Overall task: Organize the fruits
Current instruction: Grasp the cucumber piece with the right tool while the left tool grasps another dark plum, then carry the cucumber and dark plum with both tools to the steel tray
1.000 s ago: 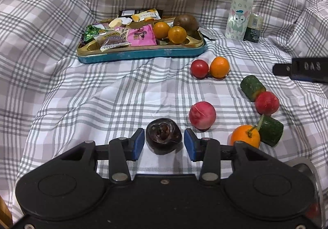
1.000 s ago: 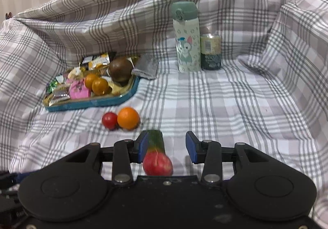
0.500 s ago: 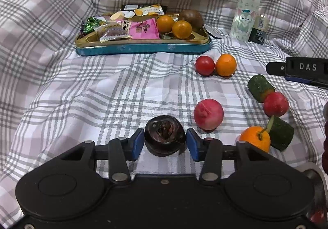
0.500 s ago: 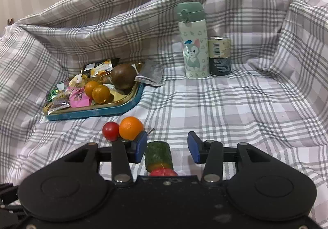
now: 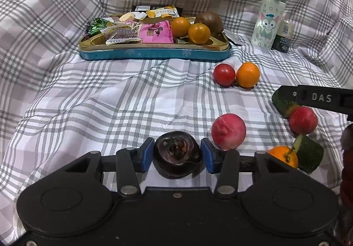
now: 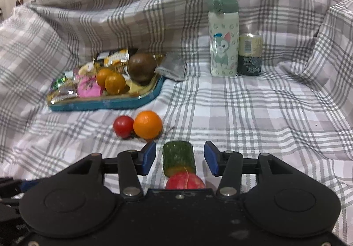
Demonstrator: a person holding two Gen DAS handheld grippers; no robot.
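Left tool (image 5: 177, 154) straddles the dark fruit (image 5: 177, 156), jaws slightly apart from it — right tool (image 6: 179, 159), just widened, brackets the cucumber piece (image 6: 178, 157) untouched.

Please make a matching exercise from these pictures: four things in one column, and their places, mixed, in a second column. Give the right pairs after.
Things:
1. dark fruit
2. cucumber piece
3. tomato
4. bottle

Places:
A. upright beside a small can
B. between the left gripper fingers
C. on the cloth, next to an orange
D. between the right gripper fingers, with gaps on both sides

Pairs: 1-B, 2-D, 3-C, 4-A
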